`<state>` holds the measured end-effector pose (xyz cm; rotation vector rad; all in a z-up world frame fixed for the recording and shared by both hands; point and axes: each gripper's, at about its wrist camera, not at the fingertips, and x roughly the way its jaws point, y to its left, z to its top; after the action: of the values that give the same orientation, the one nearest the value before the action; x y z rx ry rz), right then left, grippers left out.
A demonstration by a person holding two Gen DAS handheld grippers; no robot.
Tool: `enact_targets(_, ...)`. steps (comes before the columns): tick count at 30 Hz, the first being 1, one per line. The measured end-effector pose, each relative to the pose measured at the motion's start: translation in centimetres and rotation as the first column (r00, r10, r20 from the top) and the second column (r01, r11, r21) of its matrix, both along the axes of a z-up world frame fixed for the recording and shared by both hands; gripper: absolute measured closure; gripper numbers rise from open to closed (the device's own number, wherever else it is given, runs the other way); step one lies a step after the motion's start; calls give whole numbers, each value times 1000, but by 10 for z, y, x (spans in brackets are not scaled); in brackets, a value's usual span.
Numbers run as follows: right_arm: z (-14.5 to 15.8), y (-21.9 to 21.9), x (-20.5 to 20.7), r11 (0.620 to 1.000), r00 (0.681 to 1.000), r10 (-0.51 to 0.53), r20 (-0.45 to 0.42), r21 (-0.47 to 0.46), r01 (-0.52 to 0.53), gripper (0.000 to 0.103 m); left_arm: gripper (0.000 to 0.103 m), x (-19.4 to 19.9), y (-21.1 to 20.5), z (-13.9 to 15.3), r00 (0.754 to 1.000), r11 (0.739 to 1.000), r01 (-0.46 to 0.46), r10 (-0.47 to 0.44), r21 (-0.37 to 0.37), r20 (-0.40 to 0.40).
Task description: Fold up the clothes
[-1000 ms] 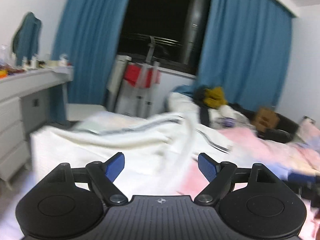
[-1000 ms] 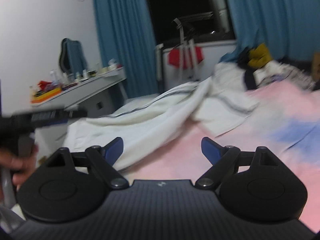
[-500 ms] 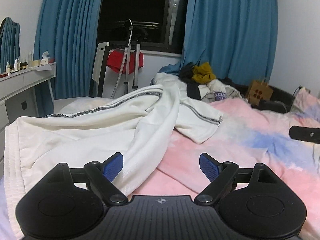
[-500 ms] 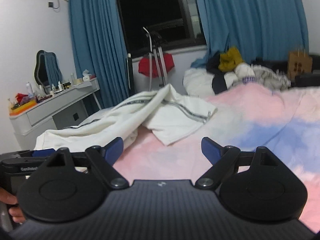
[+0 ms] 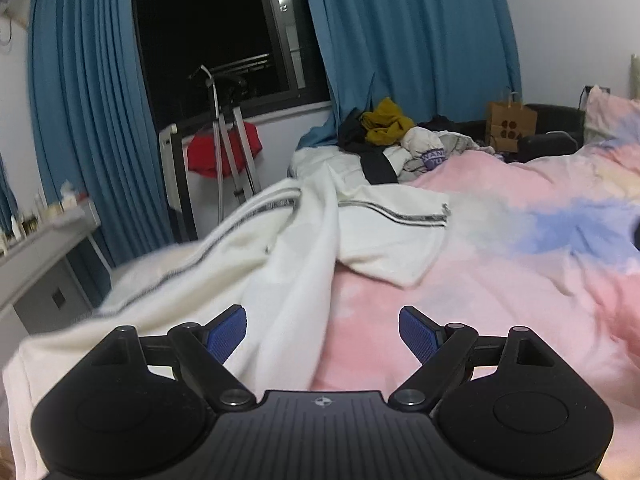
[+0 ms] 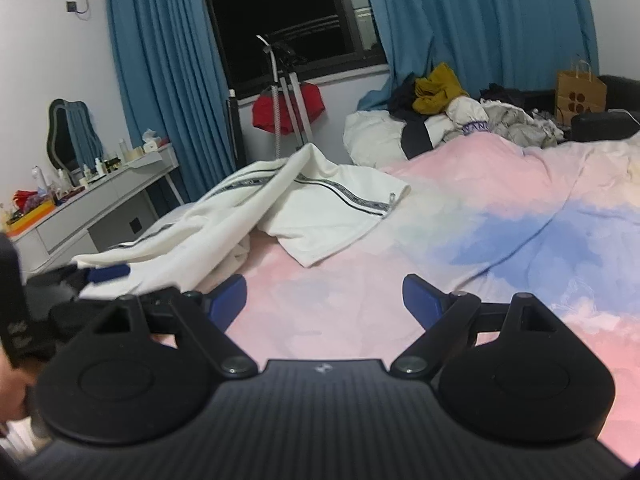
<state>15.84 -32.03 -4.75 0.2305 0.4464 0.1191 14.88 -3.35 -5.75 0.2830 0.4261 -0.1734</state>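
A white garment (image 5: 280, 264) with dark striped tape along its seams lies crumpled across the left side of a pink and blue bedspread (image 5: 500, 280). My left gripper (image 5: 322, 334) is open, low over the garment's near edge. Cloth runs beneath its left pad (image 5: 226, 334), and nothing is pinched. My right gripper (image 6: 324, 300) is open over bare bedspread (image 6: 480, 248), to the right of the garment (image 6: 312, 216), which it does not touch. In the right wrist view, the left gripper's blue pad (image 6: 108, 273) sits at the garment's near left end.
A pile of other clothes (image 5: 388, 128) sits at the far end of the bed, with a brown paper bag (image 5: 510, 126) beside it. A grey desk (image 6: 100, 196) with bottles stands left of the bed. A rack with a red garment (image 6: 288, 110) stands by the window.
The white garment was blurred and moving a second ago and now lies still on the bed. Both grippers have come lower and closer to it. The left view has rolled.
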Motion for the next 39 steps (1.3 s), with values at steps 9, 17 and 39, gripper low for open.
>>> enact_targets(9, -11, -23, 9, 995, 997, -58, -56, 80, 63, 16, 19, 102, -56, 1, 999, 991, 35, -34, 130, -4)
enact_targets(17, -33, -42, 25, 985, 988, -91, -122, 137, 108, 16, 28, 205, -109, -27, 999, 959, -17, 27, 283, -31)
enact_targets(39, -55, -61, 35, 933, 990, -63, -123, 344, 102, 17, 101, 11, -63, 59, 965, 969, 246, -248, 32, 82)
